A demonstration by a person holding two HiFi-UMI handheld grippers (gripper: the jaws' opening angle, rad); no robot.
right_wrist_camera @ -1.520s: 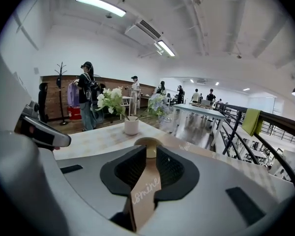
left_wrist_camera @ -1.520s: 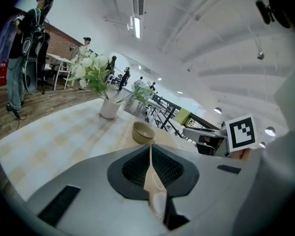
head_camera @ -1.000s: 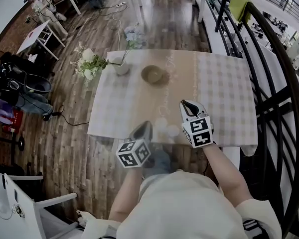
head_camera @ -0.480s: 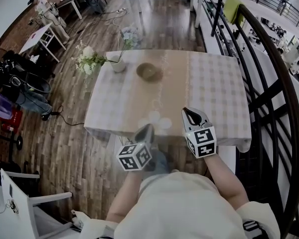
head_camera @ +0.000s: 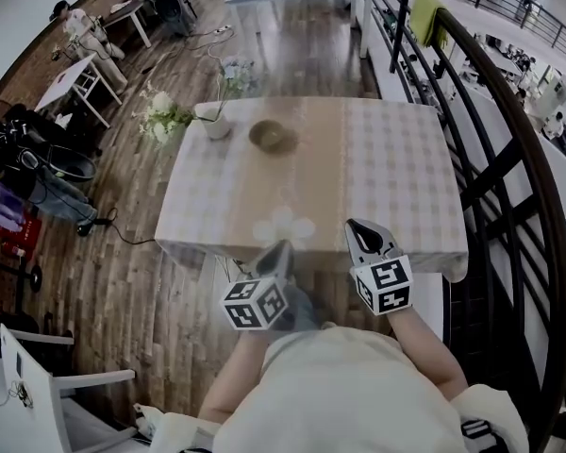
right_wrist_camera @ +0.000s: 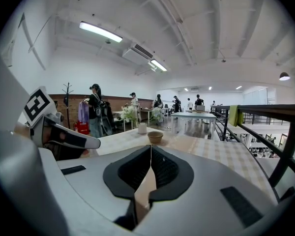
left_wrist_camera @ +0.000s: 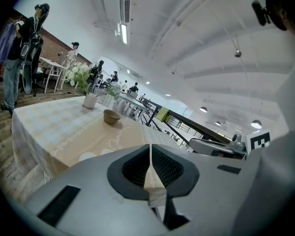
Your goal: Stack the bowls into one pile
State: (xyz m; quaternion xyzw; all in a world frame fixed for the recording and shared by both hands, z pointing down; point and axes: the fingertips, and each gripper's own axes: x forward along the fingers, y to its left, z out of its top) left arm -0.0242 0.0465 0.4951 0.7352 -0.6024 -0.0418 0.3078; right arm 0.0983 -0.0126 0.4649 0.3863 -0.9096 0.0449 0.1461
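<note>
- Head view, nearest: left gripper (head_camera: 281, 248) and right gripper (head_camera: 357, 225) at near edge of desk (head_camera: 396, 168), side by side, not touching.
- Gripper views: both closed tight, nothing between jaws.
- Farther, toward far left of desk: brown bowl (head_camera: 273, 137), well clear of both grippers, nested count unclear.
- Just left of bowl: white vase (head_camera: 214, 123) with flowers.

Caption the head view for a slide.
Left gripper and right gripper shut, empty, at the table's edge; bowl beside the vase.
</note>
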